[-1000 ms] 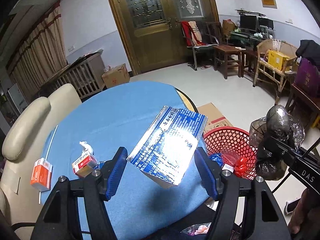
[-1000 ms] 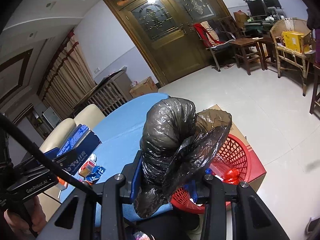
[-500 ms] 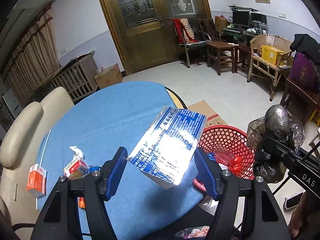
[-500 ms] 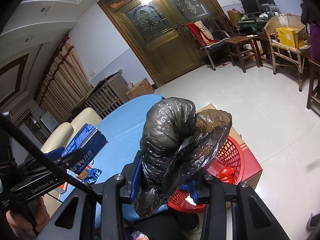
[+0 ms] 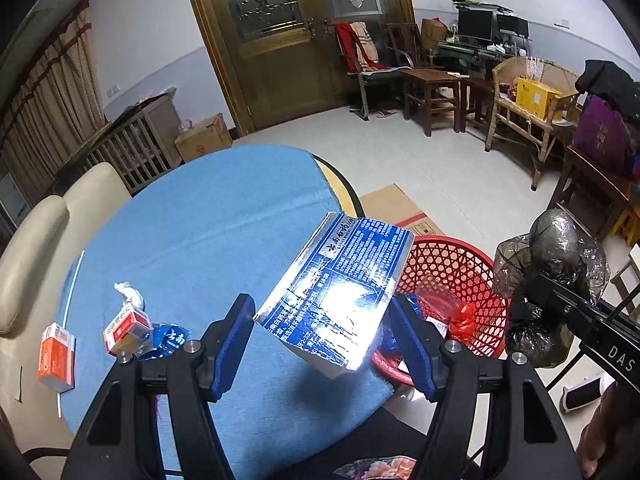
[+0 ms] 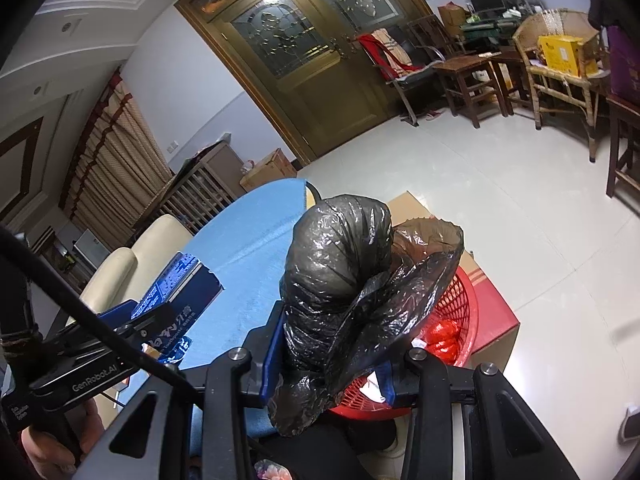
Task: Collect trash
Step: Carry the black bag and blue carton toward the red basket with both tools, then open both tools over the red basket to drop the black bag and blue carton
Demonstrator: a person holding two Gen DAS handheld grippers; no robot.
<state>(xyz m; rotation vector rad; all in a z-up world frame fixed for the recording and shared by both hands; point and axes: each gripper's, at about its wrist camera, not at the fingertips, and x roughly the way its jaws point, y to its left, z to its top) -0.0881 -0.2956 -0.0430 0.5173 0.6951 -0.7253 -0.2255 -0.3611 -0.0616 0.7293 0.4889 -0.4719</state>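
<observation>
My left gripper (image 5: 324, 322) is shut on a blue and silver box (image 5: 336, 288), held tilted above the near right edge of the blue table (image 5: 200, 220). To its right a red mesh basket (image 5: 452, 276) stands on the floor with red and blue scraps inside. My right gripper (image 6: 332, 360) is shut on a crumpled black plastic bag (image 6: 340, 276), which hangs over the basket (image 6: 464, 312). In the left wrist view that bag (image 5: 552, 264) shows at the right edge. The left gripper and its box (image 6: 176, 288) appear at the left of the right wrist view.
On the table lie a small orange and white box (image 5: 126, 326), a blue wrapper (image 5: 170, 340) and a white crumpled tissue (image 5: 130, 294). Another orange box (image 5: 56, 350) rests on the cream chair (image 5: 36, 240). A cardboard carton (image 5: 396, 208) sits under the basket.
My left gripper has carried the box a little lower and toward the basket. The right gripper keeps its hold on the bag and has barely shifted.
</observation>
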